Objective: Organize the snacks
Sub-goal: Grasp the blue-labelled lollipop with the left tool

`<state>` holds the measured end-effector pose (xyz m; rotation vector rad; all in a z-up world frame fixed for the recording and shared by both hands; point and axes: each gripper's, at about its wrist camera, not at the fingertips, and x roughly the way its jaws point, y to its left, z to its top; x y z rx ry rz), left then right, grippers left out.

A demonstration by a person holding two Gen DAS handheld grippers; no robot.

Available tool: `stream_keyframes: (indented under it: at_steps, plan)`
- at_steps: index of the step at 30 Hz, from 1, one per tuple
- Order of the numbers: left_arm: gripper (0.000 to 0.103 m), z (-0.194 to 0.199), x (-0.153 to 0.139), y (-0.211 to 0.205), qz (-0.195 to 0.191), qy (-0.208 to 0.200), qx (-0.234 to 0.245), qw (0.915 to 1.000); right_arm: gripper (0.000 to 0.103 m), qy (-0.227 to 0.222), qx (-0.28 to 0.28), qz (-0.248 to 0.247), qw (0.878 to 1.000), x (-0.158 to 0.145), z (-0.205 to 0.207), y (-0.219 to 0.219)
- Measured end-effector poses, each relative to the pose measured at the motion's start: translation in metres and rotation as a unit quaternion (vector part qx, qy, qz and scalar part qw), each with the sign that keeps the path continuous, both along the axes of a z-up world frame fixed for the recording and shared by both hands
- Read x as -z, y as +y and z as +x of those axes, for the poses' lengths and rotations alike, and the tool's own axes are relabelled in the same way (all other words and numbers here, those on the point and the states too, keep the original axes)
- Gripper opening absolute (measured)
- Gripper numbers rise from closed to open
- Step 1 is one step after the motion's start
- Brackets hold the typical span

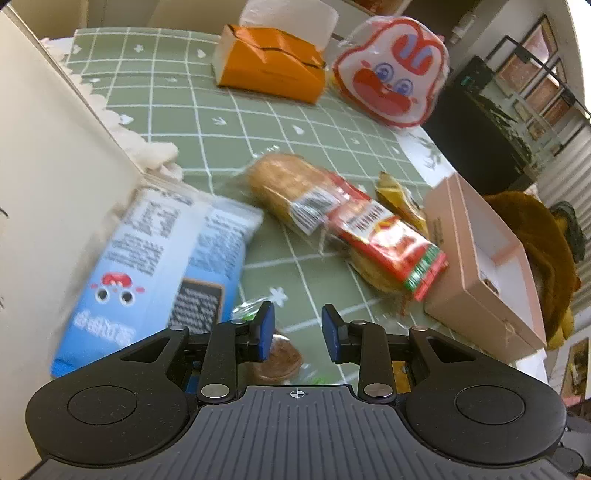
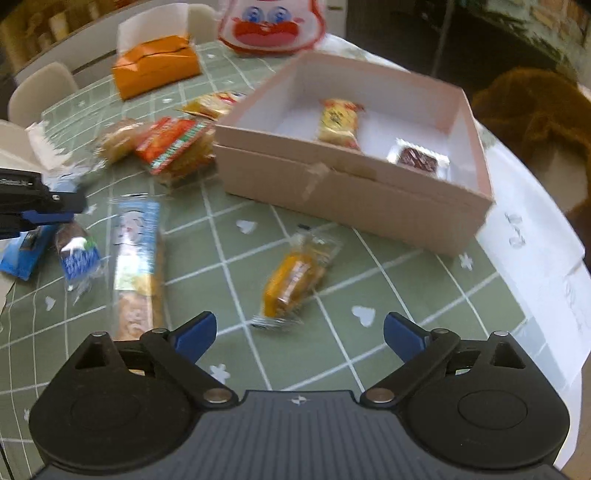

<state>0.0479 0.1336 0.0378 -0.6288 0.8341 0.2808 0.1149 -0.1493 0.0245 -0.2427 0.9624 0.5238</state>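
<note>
My left gripper [image 1: 298, 332] hangs low over the green checked tablecloth [image 1: 184, 110], its blue pads a small gap apart with bare cloth between them. A brown round snack in clear wrap [image 1: 277, 359] lies just under its left finger, not pinched. In the right wrist view this left gripper [image 2: 51, 212] hovers above that brown snack [image 2: 75, 247]. My right gripper [image 2: 300, 334] stands wide open and empty, just short of an orange-yellow wrapped snack [image 2: 291, 280]. The pink open box [image 2: 351, 192] holds a yellow snack [image 2: 340, 123] and a dark red one [image 2: 419, 158].
A blue snack bag [image 1: 159, 266], a bread pack [image 1: 291, 188] and a red packet [image 1: 388, 236] lie beside the pink box [image 1: 476, 258]. A long blue-wrapped biscuit pack [image 2: 136, 258] lies left. An orange tissue box [image 2: 155, 66] and a rabbit-face bag [image 2: 269, 26] sit far back. A brown plush [image 2: 532, 114] sits right.
</note>
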Motion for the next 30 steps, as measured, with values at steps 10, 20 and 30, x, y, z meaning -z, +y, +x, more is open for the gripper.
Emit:
stream_keyframes:
  at_steps: [10,20,30]
  plan:
    - [0.033,-0.021,-0.017,-0.041,0.081,0.008,0.014,0.9966,0.098,-0.003,0.027,-0.012,1.000,-0.002,0.010,-0.001]
    - [0.040,-0.025,0.000,-0.025,0.055,0.045,-0.046,0.9964,0.098,0.010,0.054,-0.007,0.998,0.001,0.018,-0.008]
    - [0.049,0.009,0.000,-0.058,0.108,0.051,0.062,0.9908,0.098,0.037,0.055,-0.007,0.998,0.011,0.024,-0.006]
